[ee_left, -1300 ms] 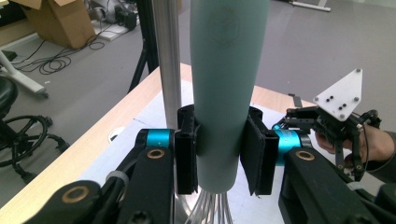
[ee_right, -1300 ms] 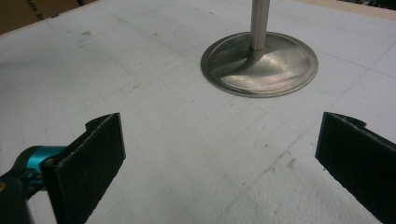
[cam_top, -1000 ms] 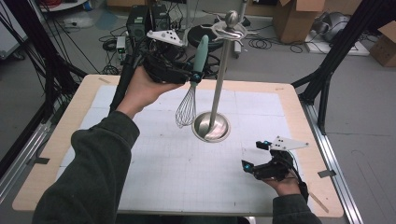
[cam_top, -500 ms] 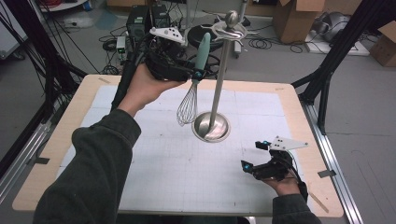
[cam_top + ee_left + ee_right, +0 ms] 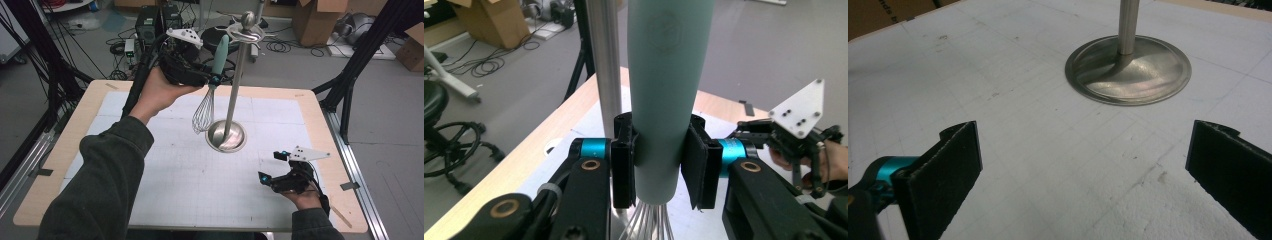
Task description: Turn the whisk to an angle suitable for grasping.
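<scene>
I see lots of bare white mat (image 5: 165,190) in the middle and front of the table (image 5: 320,125), with wide room to move. The metal stand (image 5: 235,90) sits a bit past the middle, toward 12 o'clock, on its round shiny foot. My left claw (image 5: 212,80) is lifted high near the far edge, at about 11 o'clock, and it squeezes the smooth green handle of the whisk (image 5: 206,107). The whisk hangs straight down, just beside the thin pole. In the left gripper view, the handle's top is cut off and I see just a few wires below. My right claw (image 5: 274,167) rests low at 4 o'clock, jaws spread wide with nothing between its rough black pads (image 5: 943,170).
</scene>
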A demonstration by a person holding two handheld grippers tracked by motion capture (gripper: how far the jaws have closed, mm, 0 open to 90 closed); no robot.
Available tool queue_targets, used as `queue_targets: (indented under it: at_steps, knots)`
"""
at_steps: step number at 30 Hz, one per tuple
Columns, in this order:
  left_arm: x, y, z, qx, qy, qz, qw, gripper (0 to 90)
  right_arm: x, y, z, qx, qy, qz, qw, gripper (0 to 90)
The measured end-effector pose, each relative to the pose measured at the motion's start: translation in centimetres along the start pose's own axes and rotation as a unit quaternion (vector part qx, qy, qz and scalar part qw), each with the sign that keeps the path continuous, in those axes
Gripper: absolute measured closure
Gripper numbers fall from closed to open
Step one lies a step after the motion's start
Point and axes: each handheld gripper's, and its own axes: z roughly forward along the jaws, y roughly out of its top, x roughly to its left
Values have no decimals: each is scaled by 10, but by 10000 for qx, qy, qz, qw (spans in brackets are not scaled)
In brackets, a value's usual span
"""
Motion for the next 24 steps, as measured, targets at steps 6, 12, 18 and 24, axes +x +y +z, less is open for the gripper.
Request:
queue_targets:
  at_steps: [6, 12, 18, 24]
  knots:
    - [-1, 1, 1, -15, -22, -6, 10000, 688, 0, 0, 0, -7, -4, 4, 10000, 6]
    - [-1, 2, 4, 13, -8, 13, 10000, 688, 0, 0, 0, -10, 9, -7, 10000, 6]
    - [-1, 4, 7, 40, 38, 24, 10000, 687, 0, 0, 1, -15, 11, -35, 10000, 6]
    - [-1, 4, 9, 69, 99, -34, 9999, 688, 0, 0, 0, -16, 33, -10, 10000, 6]
